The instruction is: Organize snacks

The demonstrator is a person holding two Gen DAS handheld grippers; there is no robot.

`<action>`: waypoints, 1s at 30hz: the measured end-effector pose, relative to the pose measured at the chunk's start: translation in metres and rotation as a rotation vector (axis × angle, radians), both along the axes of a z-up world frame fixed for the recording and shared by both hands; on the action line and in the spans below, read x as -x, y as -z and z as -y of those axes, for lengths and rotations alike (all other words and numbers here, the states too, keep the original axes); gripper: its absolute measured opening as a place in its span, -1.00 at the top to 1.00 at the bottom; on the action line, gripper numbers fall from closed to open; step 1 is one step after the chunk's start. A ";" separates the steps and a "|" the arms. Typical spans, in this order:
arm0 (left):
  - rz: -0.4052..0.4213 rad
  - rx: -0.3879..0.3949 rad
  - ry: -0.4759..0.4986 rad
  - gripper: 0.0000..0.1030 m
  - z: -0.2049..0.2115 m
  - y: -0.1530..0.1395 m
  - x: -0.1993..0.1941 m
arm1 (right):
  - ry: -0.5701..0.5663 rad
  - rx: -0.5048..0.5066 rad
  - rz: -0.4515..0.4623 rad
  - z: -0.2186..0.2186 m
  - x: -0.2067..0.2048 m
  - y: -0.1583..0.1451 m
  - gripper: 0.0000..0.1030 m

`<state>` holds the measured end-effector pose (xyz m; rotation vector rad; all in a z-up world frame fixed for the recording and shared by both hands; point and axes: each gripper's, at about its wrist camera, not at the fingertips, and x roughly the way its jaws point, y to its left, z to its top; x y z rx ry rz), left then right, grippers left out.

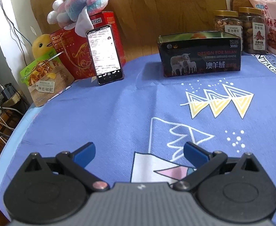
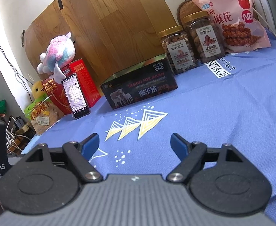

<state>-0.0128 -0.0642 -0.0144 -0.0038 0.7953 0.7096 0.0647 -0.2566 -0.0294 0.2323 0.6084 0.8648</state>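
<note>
A black open tin box (image 1: 201, 56) (image 2: 139, 86) with sheep on its side stands at the back of the blue cloth. To its right are two nut jars (image 1: 227, 28) (image 2: 177, 50) with gold lids and a pink snack bag (image 1: 273, 26) (image 2: 234, 20). At the back left lean a green-and-brown snack pouch (image 1: 43, 77) (image 2: 41, 114) and a red biscuit box (image 1: 77, 50) (image 2: 81, 81). My left gripper (image 1: 138, 153) hovers open over the near cloth, holding nothing. My right gripper (image 2: 135, 145) is likewise open and empty, well short of the tin.
A lit phone (image 1: 104, 54) (image 2: 75, 98) leans on the red box. A pastel plush toy (image 1: 81, 1) (image 2: 57, 54) sits on top of it, and a yellow plush (image 1: 40, 45) sits behind. The table's left edge (image 1: 19, 124) drops to cables and a power strip. A wooden board backs the scene.
</note>
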 end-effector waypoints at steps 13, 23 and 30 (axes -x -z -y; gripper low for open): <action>-0.009 0.010 0.002 -1.00 -0.002 0.001 -0.001 | 0.001 0.001 -0.002 0.000 0.000 0.000 -0.64; -0.014 0.011 0.000 -1.00 -0.001 0.002 -0.001 | 0.002 0.002 -0.006 -0.001 0.001 0.002 -0.64; -0.015 0.013 0.001 -1.00 -0.002 0.004 -0.001 | 0.002 0.002 -0.008 -0.001 0.001 0.003 -0.64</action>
